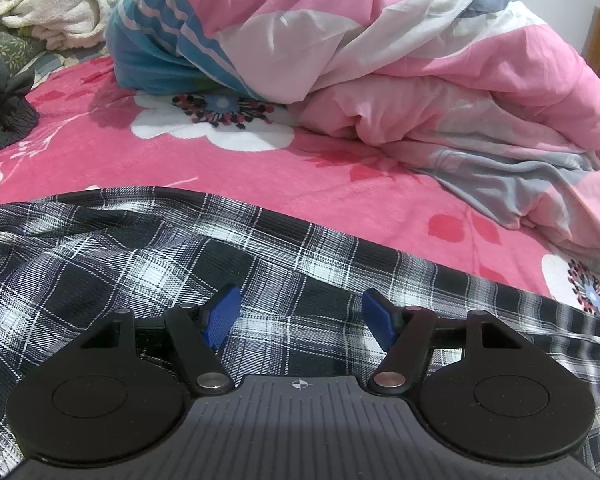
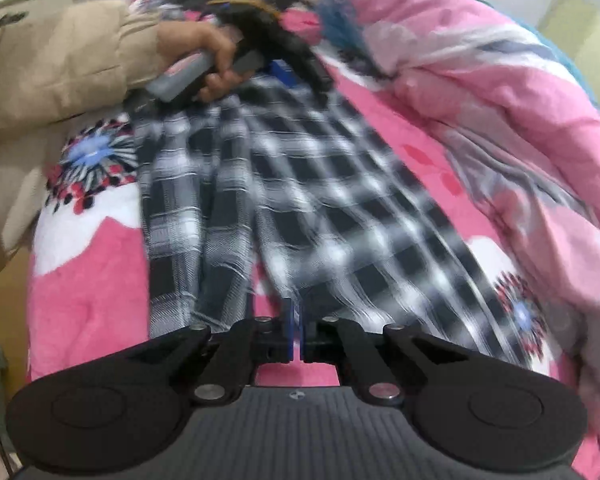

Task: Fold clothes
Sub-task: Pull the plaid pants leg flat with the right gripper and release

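A black-and-white plaid garment lies spread on the pink floral bed cover. My left gripper hovers just above the cloth, open, its blue pads wide apart with nothing between them. In the blurred right wrist view the same garment stretches lengthwise away from me. My right gripper is shut at its near hem, and the cloth edge appears pinched between the pads. At the far end a hand in a beige sleeve holds the other gripper over the garment.
A bunched pink, white and grey quilt fills the right and back of the bed. A white fleece blanket and a dark garment lie at the far left. Bare bed cover runs between the plaid cloth and the quilt.
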